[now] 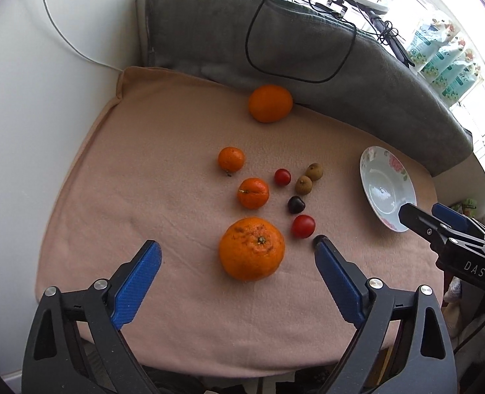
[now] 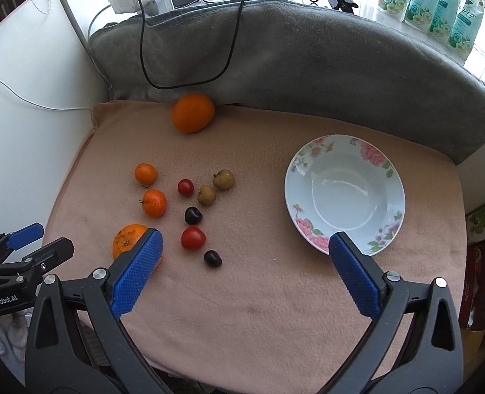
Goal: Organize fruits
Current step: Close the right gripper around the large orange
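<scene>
Both grippers hover above the pink cloth (image 2: 259,312) with nothing in hand — a start-of-sorting pose, by the look of it. The left gripper (image 1: 237,252) has its jaws spread wide, and the big mandarin (image 1: 251,248) lies on the cloth just ahead, between its fingertips, so that fruit is likely the first pick. The right gripper (image 2: 245,246) is equally wide open and empty; the floral bowl (image 2: 345,193) sits just beyond its right finger, bare inside, ready to receive fruit. Ahead and to its left lie two cherry tomatoes (image 2: 193,237), two dark cherries (image 2: 213,258), two longans (image 2: 206,195) and two small mandarins (image 2: 154,202). A large orange (image 2: 193,112) rests farthest away, against the grey cushion (image 2: 308,65) — apart from the cluster.
</scene>
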{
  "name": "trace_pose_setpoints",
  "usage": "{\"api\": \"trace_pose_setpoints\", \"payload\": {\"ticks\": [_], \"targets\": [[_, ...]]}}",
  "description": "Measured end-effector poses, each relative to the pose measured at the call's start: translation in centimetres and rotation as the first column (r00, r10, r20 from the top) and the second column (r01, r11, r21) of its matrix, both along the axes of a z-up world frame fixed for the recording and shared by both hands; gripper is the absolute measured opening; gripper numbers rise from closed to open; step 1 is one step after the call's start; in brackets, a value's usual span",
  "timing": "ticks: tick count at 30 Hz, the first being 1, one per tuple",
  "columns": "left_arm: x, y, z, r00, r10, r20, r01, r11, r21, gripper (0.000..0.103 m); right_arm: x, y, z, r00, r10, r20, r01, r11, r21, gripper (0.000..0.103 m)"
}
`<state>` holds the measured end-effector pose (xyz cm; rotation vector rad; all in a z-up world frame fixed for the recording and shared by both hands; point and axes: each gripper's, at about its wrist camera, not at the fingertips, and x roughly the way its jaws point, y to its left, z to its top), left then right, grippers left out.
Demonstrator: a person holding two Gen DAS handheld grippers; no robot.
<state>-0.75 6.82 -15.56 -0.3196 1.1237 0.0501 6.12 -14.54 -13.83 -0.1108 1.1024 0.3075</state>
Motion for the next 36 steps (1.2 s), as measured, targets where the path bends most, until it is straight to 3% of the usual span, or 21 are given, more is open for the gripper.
{"api": "trace_pose_setpoints", "payload": {"ticks": [6, 10, 15, 36], "targets": [[0.0, 0.7, -2.2, 0.999, 0.005, -0.04, -0.008, 0.997, -0.076, 0.087, 0.2, 1.3, -2.4, 0.995, 0.052, -0.084, -0.046, 0.996, 0.074, 0.097], [0.2, 1.0, -3.7, 0.997, -0.002, -0.072, -0.005, 0.995, -0.097, 0.081, 0.6, 2.3, -3.6, 0.988, 0.084, -0.129, -0.069, 0.991, 0.113, 0.093], [0.3, 1.0, -4.9, 0.996, -0.026, -0.089, 0.015, 0.993, -0.114, 0.081, 1.4, 3.6, -5.3, 0.972, 0.122, -0.201, -0.084, 0.978, 0.189, 0.092], [0.3, 1.2, -8.2, 0.989, -0.059, -0.133, 0.036, 0.984, -0.172, 0.072, 2.6, 9.1, -10.6, 0.906, 0.259, -0.334, -0.165, 0.944, 0.285, 0.082]]}}
